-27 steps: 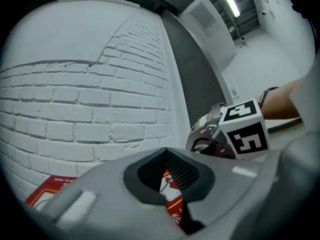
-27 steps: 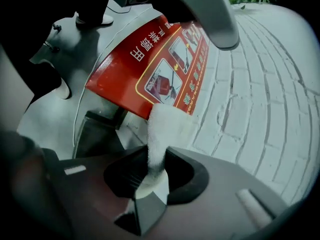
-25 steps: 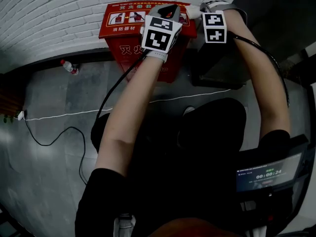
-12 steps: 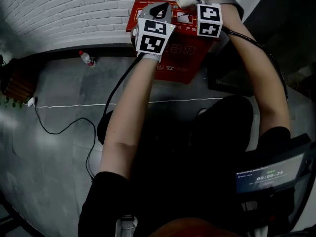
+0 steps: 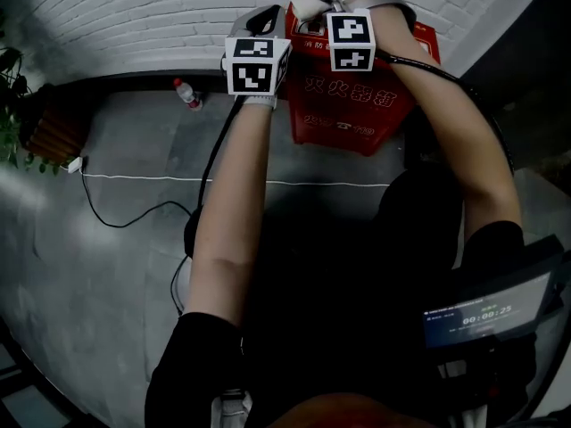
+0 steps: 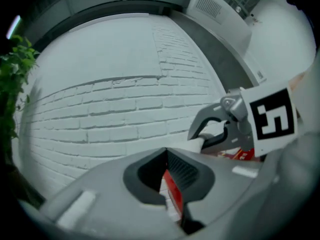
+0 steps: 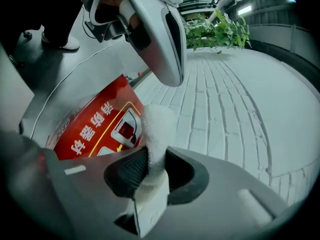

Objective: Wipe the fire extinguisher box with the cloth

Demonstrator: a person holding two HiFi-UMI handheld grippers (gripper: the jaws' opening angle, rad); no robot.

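Potted plant (image 5: 11, 78): far left edge of the head view, beside the brick wall (image 5: 134, 16); no part in the task.
Water bottle (image 5: 187, 94): on the floor (image 5: 116, 266) at the foot of the wall, left of centre, well apart from the box.
Left claw (image 6: 167, 181): clenched on nothing, with only a red sliver seen through the slit; top centre of the head view, just beside the box's left edge.
White cloth (image 7: 157, 126): folded into a wad, sticking out past the jaws, over the upper left corner of the box lid.
Right claw (image 7: 152, 171): grasping the cloth; at the top of the head view, just right of the left claw.
Fire extinguisher box (image 5: 375, 105): red, upper right of centre, standing on the floor against the wall.
Step in hand: probably the wipe of the lid, taken from its far left corner.
Next move: likely pressing the wad onto the lid and drawing it rightward across the printed panel, keeping the pinch firm.
Hard to make out: whether the cloth touches the lid or hangs just above it; part of the box's right side, behind the right forearm (image 5: 446, 123); lower front of the box, dim.
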